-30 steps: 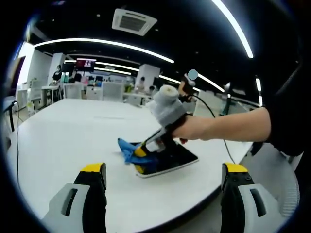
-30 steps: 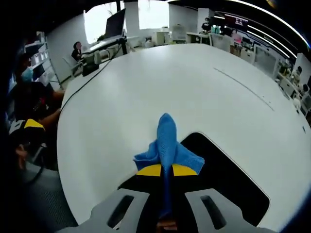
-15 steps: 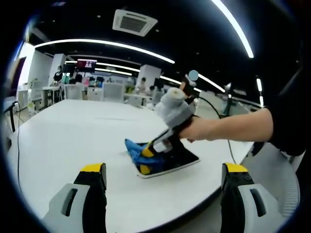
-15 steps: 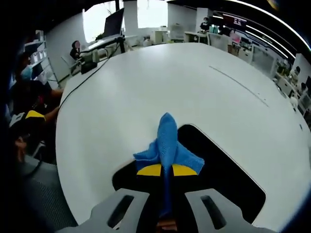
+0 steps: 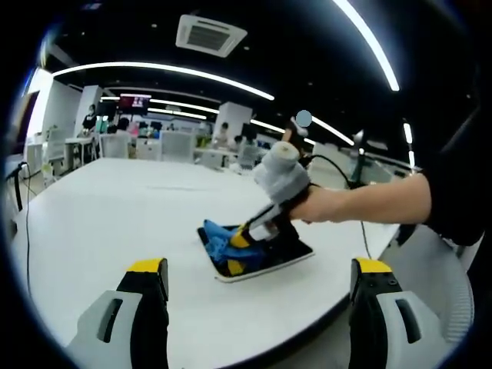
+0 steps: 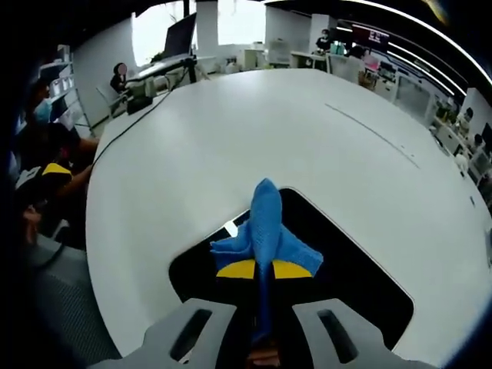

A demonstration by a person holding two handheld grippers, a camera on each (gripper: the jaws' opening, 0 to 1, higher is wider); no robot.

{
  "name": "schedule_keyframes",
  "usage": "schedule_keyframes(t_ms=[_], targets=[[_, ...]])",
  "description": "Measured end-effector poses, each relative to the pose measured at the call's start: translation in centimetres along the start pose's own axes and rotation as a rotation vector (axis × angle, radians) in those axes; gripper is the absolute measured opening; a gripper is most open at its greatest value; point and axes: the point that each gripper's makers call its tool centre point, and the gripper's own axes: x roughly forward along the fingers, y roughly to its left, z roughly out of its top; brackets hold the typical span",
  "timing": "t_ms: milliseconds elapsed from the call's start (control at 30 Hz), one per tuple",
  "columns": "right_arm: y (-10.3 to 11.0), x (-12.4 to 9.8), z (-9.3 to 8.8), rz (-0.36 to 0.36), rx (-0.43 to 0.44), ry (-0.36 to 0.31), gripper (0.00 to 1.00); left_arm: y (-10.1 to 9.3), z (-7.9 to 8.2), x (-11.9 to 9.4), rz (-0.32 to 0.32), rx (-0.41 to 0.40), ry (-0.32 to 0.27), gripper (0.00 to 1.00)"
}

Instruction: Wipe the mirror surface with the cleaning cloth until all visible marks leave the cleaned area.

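Observation:
A flat mirror [image 5: 270,254] with a white rim lies on the white round table [image 5: 100,215]; in the right gripper view the mirror [image 6: 338,261] looks black. My right gripper [image 6: 264,268] is shut on a blue cleaning cloth [image 6: 266,223] and presses it onto the mirror. In the left gripper view the right gripper [image 5: 244,240] sits at the mirror's left part with the blue cloth [image 5: 219,240] bunched under it, a person's hand [image 5: 323,206] holding it. My left gripper [image 5: 257,280] hangs open above the table's near edge, well short of the mirror, with nothing between its jaws.
The table's curved edge [image 5: 307,327] runs close in front of the left gripper. A black cable [image 6: 134,127] lies across the table's far left side. Desks, chairs and people [image 6: 119,77] stand beyond the table. A small white mark [image 6: 231,228] shows at the mirror's edge beside the cloth.
The right gripper has slid the cloth further across the mirror, so more dark glass shows ahead of and beside the cloth. The left gripper has stayed where it was.

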Motion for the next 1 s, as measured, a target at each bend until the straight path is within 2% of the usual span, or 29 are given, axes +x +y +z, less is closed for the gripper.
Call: schedule_keyframes(t_ms=[533,800,1000], targets=[[-1.7,-0.3,-1.0,0.002,0.022,-0.012,0.0,-0.1,0.2,0.1,-0.006,0.004,-0.007,0.99],[-1.2,-0.6,-1.0,0.01,0.027,-0.009,0.0,0.1,0.1,0.1,0.001,0.004,-0.004,0.99],[-2.0,-0.6,-1.3,0.014,0.039,-0.01,0.0,0.1,0.0,0.1,0.003,0.002,0.002,0.99]])
